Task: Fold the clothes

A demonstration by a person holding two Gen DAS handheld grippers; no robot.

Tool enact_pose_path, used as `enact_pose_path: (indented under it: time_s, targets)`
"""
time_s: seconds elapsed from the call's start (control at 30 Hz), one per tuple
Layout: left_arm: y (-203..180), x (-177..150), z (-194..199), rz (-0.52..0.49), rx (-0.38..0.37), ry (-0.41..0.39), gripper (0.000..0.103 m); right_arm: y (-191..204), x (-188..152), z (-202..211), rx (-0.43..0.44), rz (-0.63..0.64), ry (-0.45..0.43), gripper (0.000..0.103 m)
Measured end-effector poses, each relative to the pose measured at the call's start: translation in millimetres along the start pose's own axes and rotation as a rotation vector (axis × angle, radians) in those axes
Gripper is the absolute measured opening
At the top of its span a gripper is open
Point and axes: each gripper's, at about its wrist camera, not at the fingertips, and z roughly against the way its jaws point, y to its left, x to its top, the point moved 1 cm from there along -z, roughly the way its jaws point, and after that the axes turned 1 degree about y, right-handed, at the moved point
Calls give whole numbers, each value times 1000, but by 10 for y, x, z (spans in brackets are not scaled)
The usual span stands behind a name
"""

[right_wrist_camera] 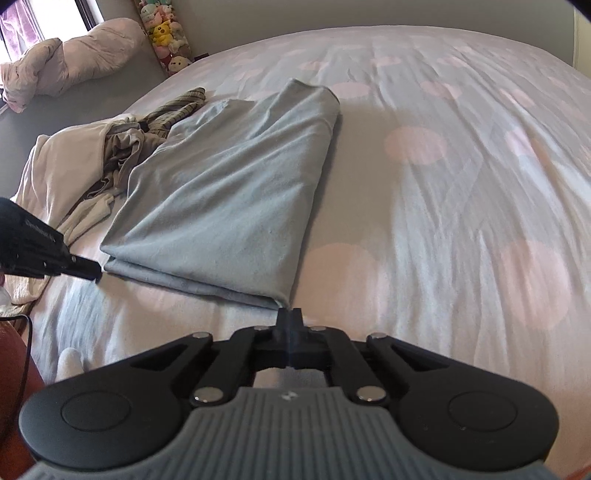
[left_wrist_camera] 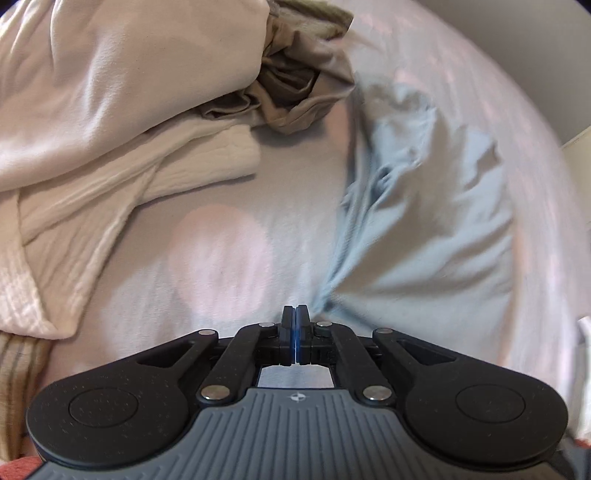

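A light blue garment (left_wrist_camera: 424, 206) (right_wrist_camera: 229, 192) lies folded into a long flat strip on the bed. In the left wrist view its fabric gathers in pleats that run straight into the tips of my left gripper (left_wrist_camera: 295, 310), which is shut on that near corner. The right wrist view shows the same left gripper (right_wrist_camera: 94, 271) at the strip's near left corner. My right gripper (right_wrist_camera: 290, 312) is shut, its tips at the strip's near right corner, where the folded edge meets them.
The pale sheet (right_wrist_camera: 461, 184) with pink dots stretches away to the right. A heap of cream and khaki clothes (left_wrist_camera: 110, 110) (right_wrist_camera: 74, 166) and a striped piece (right_wrist_camera: 177, 107) lie left of the strip. A pink duvet (right_wrist_camera: 74, 62) and plush toys (right_wrist_camera: 166, 33) sit beyond the bed.
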Motion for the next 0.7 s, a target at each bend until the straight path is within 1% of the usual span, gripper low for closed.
enact_pose_path:
  time_s: [0.07, 0.1, 0.13, 0.17, 0.2, 0.23, 0.27, 0.3, 0.4, 0.43, 0.53, 0.57, 0.6, 0.7]
  targets:
    - [67, 13, 70, 48, -66, -36, 0, -17, 0, 55, 26, -13, -34, 5]
    - [87, 13, 96, 62, -91, -54, 1, -24, 4, 67, 32, -22, -45, 6]
    - [106, 12, 122, 75, -116, -73, 7, -30, 10, 75, 38, -32, -55, 7]
    - [106, 9, 152, 81, -134, -93, 11, -37, 15, 84, 44, -42, -65, 14]
    - [100, 12, 180, 80, -149, -111, 20, -42, 20, 84, 50, -47, -70, 17]
    - [84, 15, 176, 74, -155, -113, 26, -36, 28, 82, 51, -48, -73, 26]
    - [67, 16, 170, 69, -160, -114, 27, -25, 33, 70, 50, -43, -69, 31]
    - [50, 18, 164, 63, -166, -115, 28, -13, 37, 57, 48, -36, -65, 31]
    - [5, 51, 41, 41, -141, -54, 28, 21, 45, 7, 45, -12, -43, 31]
    - [-3, 64, 3, 37, -137, -36, 28, 32, 45, -15, 44, -4, -32, 32]
    - [-27, 74, -42, 24, -133, -26, 28, 53, 39, -70, 33, 13, -1, 33]
    - [-35, 77, -56, 20, -131, -23, 24, 56, 37, -84, 29, 16, 7, 33]
    - [-45, 75, -48, 15, -133, -30, 14, 56, 36, -96, 26, 18, 12, 33]
    - [-52, 72, -9, 11, -158, -53, 3, 66, 31, -114, 22, 24, 15, 32]
